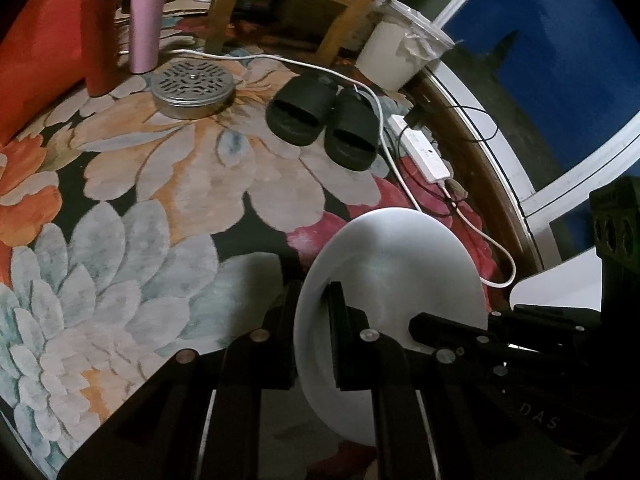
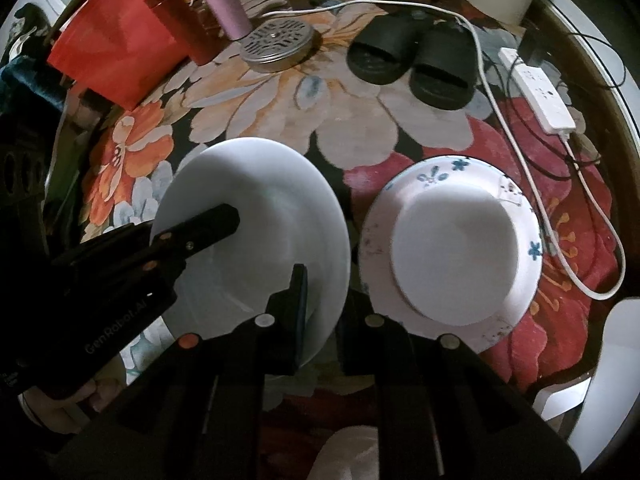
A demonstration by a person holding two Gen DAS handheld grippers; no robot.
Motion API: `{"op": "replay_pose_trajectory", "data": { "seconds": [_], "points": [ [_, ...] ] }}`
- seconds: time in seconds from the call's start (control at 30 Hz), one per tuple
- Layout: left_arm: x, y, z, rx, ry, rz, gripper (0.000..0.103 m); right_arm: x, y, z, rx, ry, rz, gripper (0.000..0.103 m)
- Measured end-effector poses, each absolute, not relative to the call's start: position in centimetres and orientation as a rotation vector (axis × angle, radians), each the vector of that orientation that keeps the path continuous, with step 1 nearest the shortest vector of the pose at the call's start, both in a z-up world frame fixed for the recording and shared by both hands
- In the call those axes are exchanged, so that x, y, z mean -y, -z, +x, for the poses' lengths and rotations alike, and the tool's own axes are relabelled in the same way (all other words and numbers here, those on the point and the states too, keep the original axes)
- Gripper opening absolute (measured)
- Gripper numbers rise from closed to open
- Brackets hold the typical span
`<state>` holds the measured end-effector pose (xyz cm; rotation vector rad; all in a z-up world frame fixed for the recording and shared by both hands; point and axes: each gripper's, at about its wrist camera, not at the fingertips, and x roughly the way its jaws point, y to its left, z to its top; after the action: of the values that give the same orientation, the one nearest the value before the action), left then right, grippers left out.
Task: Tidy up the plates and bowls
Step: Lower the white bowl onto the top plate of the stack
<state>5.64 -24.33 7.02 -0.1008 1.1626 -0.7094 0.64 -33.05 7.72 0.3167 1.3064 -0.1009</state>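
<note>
Transfer is the step in hand: both grippers pinch the rim of one plain white plate (image 2: 256, 216), the left gripper (image 2: 224, 220) from mid-left of the right wrist view, the right gripper (image 2: 320, 304) from bottom centre. Right of centre lies the flowered plate (image 2: 448, 240) on the rug (image 2: 340, 120). Next, I judge, comes carrying the plate over it and lowering level.
</note>
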Motion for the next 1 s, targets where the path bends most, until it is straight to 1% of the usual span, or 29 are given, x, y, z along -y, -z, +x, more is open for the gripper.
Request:
{"op": "replay_pose_trajectory", "data": {
  "seconds": [1.0],
  "points": [
    [35.6, -5.4, 4.4, -1.198, 0.868, -0.029, 0.013, 41.7, -7.3, -3.0, -1.311, 0.263, 0.351, 0.014]
  ]
}}
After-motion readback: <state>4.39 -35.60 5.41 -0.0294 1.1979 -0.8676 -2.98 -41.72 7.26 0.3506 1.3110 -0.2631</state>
